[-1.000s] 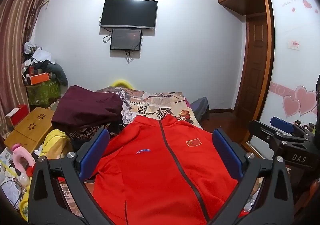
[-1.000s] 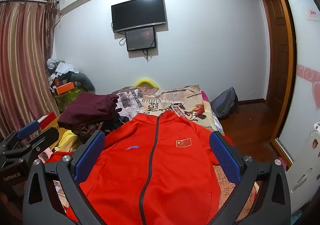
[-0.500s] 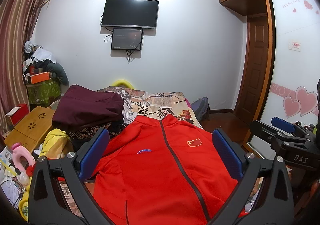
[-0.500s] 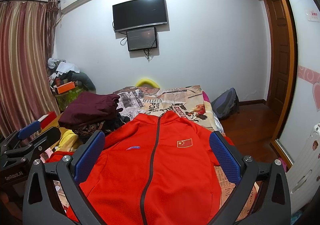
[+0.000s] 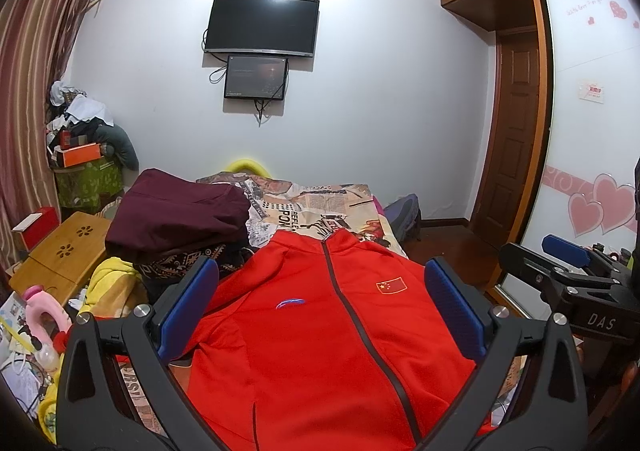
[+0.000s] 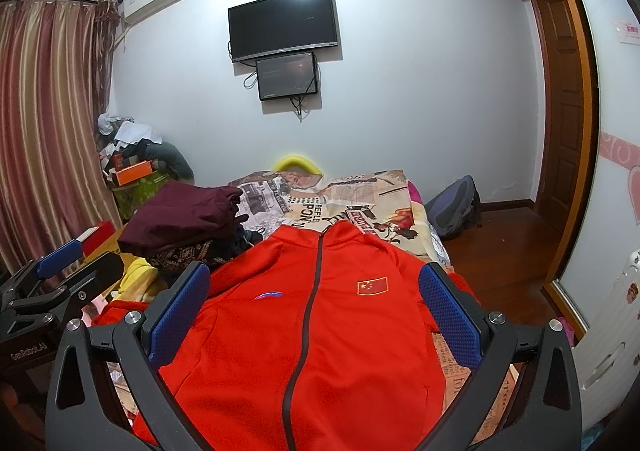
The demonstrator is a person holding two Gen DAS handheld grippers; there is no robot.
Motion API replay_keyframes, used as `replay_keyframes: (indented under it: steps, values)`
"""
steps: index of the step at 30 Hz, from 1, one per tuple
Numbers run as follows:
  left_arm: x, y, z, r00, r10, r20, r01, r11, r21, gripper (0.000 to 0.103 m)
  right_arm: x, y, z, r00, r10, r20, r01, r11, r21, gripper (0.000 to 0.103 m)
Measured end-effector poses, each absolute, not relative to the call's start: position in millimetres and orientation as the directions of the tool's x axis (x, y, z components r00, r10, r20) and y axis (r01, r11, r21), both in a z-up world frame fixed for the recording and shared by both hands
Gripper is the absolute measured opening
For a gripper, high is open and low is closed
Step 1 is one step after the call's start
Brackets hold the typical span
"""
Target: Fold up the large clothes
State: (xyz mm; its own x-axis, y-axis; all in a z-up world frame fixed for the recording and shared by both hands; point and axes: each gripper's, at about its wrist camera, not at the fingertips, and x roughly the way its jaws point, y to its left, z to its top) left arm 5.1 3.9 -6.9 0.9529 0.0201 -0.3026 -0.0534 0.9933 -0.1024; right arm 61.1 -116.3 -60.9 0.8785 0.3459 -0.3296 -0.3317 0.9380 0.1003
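Almost nothing has changed over the last second: left claw (image 5: pixel 320 307) and right claw (image 6: pixel 316 303) still hover apart, gripping nothing, so folding has not begun. The red jacket (image 5: pixel 320 339) lies flat on the bed (image 5: pixel 320 207) (zipped, front up), collar at the far end.

A dark TV (image 5: pixel 262 25) and smaller screen (image 5: pixel 256 77) hang on the wall; a backpack (image 6: pixel 456 207) leans below

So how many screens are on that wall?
2: a large TV high on the far wall, and a smaller screen mounted directly beneath it. Both look dark.
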Motion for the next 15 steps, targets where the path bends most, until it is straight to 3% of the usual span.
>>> replay_keyframes:
  steps: [15]
  values:
    - [5.3, 7.8, -9.9, 0.952, 0.021, -0.305, -0.057, 0.992, -0.109, 0.103, 59.2, -114.8, -61.9, 0.873, 0.343, -0.347, -0.328, 0.939, 0.105, 0.103]
